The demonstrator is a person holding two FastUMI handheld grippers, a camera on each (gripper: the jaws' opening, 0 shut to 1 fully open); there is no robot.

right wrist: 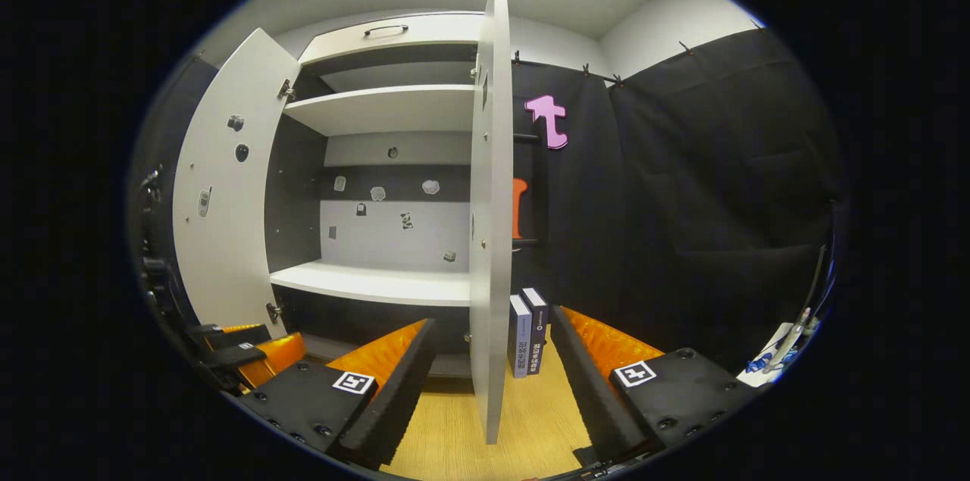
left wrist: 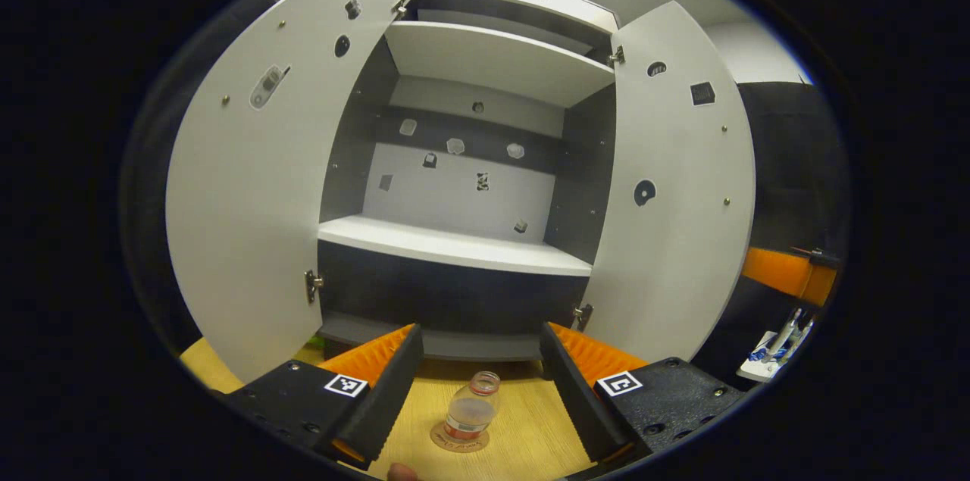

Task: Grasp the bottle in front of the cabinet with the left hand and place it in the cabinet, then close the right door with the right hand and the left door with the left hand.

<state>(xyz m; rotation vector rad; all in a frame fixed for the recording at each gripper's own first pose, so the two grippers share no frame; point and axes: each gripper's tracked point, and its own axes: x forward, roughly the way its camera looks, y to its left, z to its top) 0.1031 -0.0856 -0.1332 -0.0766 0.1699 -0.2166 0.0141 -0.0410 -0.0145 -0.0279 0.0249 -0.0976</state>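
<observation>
Basically, left gripper (left wrist: 477,390) jaws gaped wide around the bottle (left wrist: 471,414), untouched on the counter (left wrist: 530,435); right gripper (right wrist: 492,382) open, empty. Light bottle could tip if clipped off-centre.

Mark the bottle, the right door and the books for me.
bottle (left wrist: 471,414): left gripper view, on its body.
right door (right wrist: 491,208): right gripper view, on its near edge.
books (right wrist: 528,333): right gripper view, on the spines.
</observation>
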